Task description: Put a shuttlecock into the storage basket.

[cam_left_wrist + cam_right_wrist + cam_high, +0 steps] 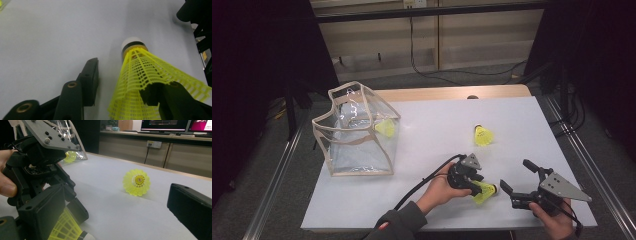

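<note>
White table top [422, 150] | wooden far edge | dark room around

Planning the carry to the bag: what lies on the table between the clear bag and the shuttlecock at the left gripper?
Nothing: in the high view the white table is bare between the clear bag and the shuttlecock at the left gripper.

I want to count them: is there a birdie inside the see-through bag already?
Yes, one. A yellow shuttlecock shows through the clear bag near its right wall.
</note>
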Demonstrator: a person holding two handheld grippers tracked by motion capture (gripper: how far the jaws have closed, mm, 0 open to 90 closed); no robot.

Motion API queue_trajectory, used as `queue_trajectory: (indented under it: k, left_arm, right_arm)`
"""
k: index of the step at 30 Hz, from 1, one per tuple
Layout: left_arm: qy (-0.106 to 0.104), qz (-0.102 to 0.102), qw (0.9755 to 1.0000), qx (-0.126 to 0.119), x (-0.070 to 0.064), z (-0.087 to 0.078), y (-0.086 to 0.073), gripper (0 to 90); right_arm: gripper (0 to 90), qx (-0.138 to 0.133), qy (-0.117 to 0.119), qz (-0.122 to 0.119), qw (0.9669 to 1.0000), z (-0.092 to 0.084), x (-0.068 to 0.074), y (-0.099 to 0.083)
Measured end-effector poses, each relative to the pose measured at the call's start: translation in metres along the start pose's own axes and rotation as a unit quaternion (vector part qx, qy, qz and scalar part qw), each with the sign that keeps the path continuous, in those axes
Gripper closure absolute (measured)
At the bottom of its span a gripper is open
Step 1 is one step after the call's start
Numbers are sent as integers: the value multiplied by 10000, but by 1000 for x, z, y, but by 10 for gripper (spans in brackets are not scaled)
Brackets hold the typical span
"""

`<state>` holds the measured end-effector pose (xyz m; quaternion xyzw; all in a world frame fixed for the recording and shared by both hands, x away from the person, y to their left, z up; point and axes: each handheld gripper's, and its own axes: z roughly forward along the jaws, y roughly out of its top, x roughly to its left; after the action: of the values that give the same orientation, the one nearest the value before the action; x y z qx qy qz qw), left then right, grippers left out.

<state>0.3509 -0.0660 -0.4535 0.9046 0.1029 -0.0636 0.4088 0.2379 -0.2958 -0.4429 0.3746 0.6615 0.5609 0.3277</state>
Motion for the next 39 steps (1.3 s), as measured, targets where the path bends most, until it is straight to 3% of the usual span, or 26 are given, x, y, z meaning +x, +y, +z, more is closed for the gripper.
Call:
queue_trajectory:
  k: [7, 11, 14, 17, 29, 39]
  left_arm:
    - [-85, -13, 10000, -37, -1, 1, 0, 720]
    - [-3, -144, 9999, -50, -3, -1, 1, 797]
    - [-88, -257, 9996, -113, -1, -2, 0, 830]
    - [-78, -316, 9994, -79, 0, -4, 0, 840]
    - [-222, -618, 9973, -324, 3, -20, 3, 856]
    - [-171, -706, 9967, -357, 10, -34, 4, 862]
  right_arm:
    - [16, -15, -6, -11, 10000, 0, 0, 0]
    - [16, -18, -3, 12, 10000, 0, 0, 0]
    - [16, -15, -8, -6, 10000, 0, 0, 0]
    - [16, -4, -7, -11, 10000, 0, 0, 0]
    - [16, -14, 4, 0, 10000, 0, 0, 0]
    - [16, -21, 2, 19, 10000, 1, 1, 0]
